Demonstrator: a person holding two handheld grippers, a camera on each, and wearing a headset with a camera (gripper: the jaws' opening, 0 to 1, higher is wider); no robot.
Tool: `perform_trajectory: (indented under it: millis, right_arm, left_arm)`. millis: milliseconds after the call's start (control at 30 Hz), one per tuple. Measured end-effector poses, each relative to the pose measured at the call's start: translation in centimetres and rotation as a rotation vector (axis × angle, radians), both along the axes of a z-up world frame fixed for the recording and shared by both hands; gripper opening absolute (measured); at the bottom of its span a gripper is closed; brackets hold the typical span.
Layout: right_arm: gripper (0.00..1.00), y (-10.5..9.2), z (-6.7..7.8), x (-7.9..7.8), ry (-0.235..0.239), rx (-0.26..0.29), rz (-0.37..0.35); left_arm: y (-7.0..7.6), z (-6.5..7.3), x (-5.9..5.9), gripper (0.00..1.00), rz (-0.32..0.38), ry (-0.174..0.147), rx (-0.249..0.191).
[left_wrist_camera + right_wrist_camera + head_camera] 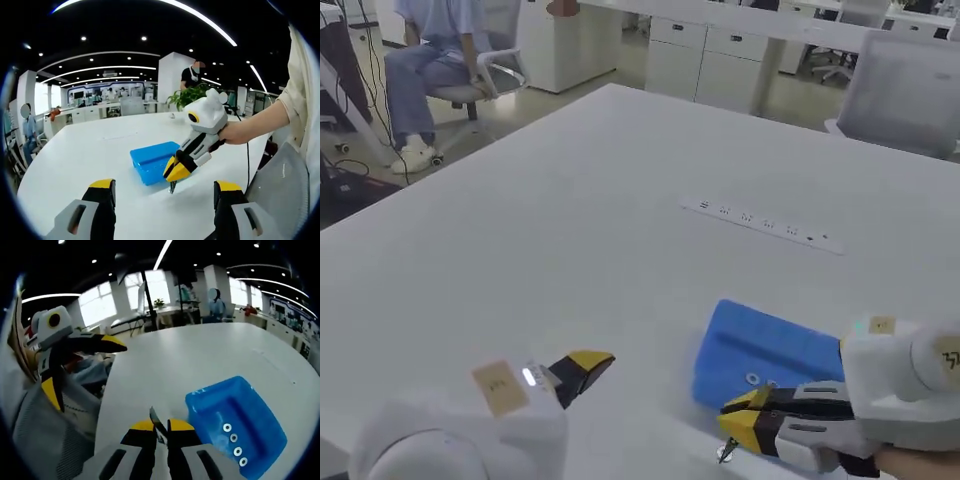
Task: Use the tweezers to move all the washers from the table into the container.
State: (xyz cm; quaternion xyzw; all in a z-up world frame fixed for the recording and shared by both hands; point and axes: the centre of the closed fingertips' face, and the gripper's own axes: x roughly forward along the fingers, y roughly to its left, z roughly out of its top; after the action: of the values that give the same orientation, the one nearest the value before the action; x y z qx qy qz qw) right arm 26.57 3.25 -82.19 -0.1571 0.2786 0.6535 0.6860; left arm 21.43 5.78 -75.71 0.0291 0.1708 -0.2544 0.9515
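While the tweezers (156, 421) hang just beside the container (215, 390), step in hand: likely a run between worktop (570, 220) and container; whether the tips carry anything I cannot tell.
right gripper (160, 429): fingers together, clamped on the tweezers' handle end.
left gripper (163, 196): fingers well apart, holding nothing, off to the side.
washers (234, 437): four in a row on the blue container's floor.
doing it well: hold the squeeze even, and bring the tips low over the open top before easing, so a washer drops flat and does not bounce out. For a pick-up, come in shallow and pinch across the ring.
spare gripper's part: it could steady the container's wall.
writing: tan tag (498, 385) on the left gripper and small white marks on the container's rim, both too blurred to read.
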Motion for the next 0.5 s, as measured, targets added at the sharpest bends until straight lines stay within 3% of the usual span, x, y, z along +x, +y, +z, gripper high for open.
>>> perform_trajectory:
  millis: [67,200,333,367,500]
  right_arm:
    - [0.04,0.1,0.0,-0.2,-0.028,0.001,0.013]
    - [0.03,0.1,-0.1,0.2,-0.024,0.026,-0.02]
    - [0.02,0.0,0.0,0.1,-0.067,0.044,-0.041]
    - [0.02,0.0,0.0,0.3,-0.062,0.057,-0.059]
    - [0.02,-0.5,0.1,1.7,0.059,0.106,-0.202]
  left_arm:
    - [0.0,-0.1,0.0,0.82,0.0,0.001,0.001]
    - [0.0,-0.1,0.0,0.82,-0.002,0.003,0.001]
    - [0.0,-0.1,0.0,0.82,-0.004,0.003,0.001]
    - [0.0,-0.1,0.0,0.82,-0.004,0.003,0.001]
    - [-0.1,-0.1,-0.1,0.82,-0.008,0.005,-0.001]
